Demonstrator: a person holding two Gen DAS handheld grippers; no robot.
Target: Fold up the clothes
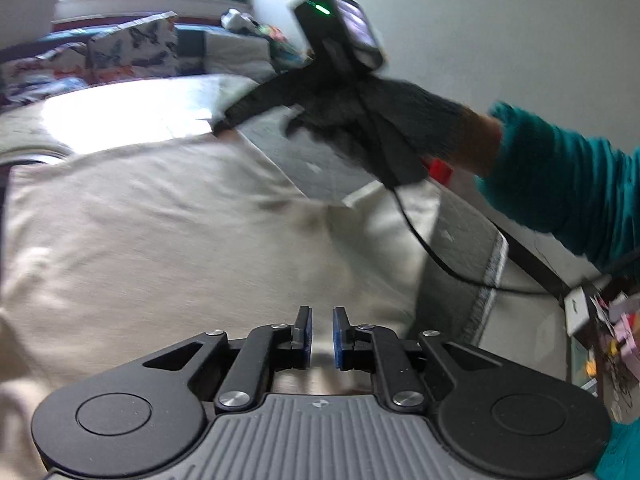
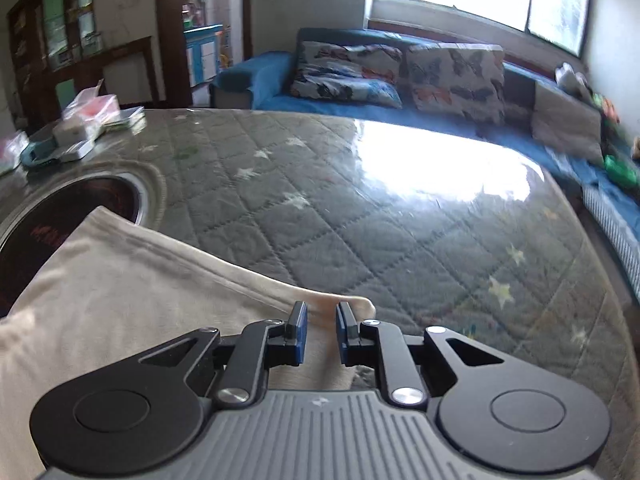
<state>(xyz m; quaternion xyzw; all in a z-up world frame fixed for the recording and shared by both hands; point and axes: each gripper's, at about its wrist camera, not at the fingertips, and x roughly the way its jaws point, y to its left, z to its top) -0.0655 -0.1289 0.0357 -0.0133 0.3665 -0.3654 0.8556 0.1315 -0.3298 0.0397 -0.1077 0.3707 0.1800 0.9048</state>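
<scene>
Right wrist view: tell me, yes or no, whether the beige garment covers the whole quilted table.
No. The beige garment lies only at the lower left, leaving most of the star-patterned quilted table bare.

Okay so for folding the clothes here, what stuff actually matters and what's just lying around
Part of the job:
beige garment
left gripper
right gripper
quilted table cover

Just lying about:
butterfly cushions
blue sofa
boxes and packets

Two close wrist views, both over the beige cloth [image 1: 160,240]
</scene>
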